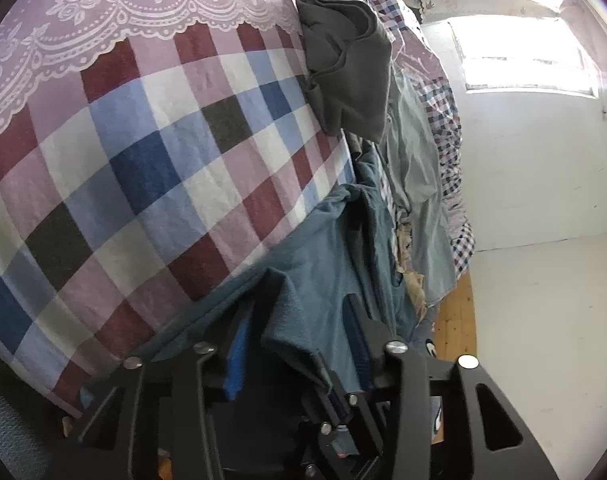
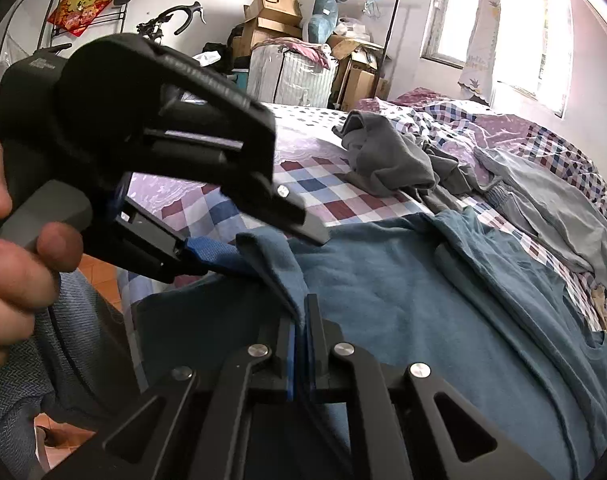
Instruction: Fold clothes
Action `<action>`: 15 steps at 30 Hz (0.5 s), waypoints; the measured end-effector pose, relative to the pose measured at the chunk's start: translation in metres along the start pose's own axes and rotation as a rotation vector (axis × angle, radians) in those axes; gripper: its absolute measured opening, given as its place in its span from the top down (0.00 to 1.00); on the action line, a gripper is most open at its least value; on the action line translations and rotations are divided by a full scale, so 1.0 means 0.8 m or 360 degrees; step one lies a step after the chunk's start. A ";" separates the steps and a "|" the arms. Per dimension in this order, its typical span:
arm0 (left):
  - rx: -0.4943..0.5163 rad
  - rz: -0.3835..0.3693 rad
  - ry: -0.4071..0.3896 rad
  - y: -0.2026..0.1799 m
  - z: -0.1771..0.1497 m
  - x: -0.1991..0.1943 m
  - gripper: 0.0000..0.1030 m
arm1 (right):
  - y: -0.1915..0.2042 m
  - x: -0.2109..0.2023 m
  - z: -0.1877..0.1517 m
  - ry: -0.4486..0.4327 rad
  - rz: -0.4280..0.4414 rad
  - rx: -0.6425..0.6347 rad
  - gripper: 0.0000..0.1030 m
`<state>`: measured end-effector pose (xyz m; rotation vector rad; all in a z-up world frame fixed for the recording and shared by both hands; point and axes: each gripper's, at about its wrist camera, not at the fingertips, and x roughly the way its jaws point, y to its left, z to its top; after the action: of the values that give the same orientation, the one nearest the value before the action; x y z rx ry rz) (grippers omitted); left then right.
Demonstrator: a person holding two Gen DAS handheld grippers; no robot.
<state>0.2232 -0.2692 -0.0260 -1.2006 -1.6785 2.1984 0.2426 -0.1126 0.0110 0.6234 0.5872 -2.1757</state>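
While the blue shirt point(image 2: 403, 304) is lying spread over the checked bedspread point(image 2: 323, 184) across the lower centre of the right wrist view, the right gripper point(image 2: 299, 320) is pinching its edge, fingers pressed together. At left of that frame, the left gripper point(image 2: 263, 248) is gripping the same raised fold point(image 1: 303, 320), a hand point(image 2: 11, 240) squeezing its handle. Grey clothes point(image 2: 391, 156) are sitting upper centre.

Bed with checked sheet point(image 2: 323, 188) in maroon, blue and white, and white lace trim point(image 1: 115, 28); stacked cardboard boxes point(image 2: 275, 12) against the far wall; blue plush toy point(image 2: 321, 12) atop them; white ribbed case point(image 2: 299, 76) below; red paper hanging point(image 2: 81, 4) on a wire rack; window point(image 2: 515, 28) with pale curtain point(image 2: 481, 36); wooden floor point(image 1: 455, 320) beside the bed.
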 end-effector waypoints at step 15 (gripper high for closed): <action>-0.0041 -0.0009 0.0081 0.008 -0.004 0.004 0.80 | 0.000 -0.005 -0.011 0.0053 -0.0066 -0.0013 0.96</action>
<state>0.2252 -0.2676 -0.0332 -1.2456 -1.6936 2.1309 0.2472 -0.1056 0.0068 0.6492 0.6315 -2.2041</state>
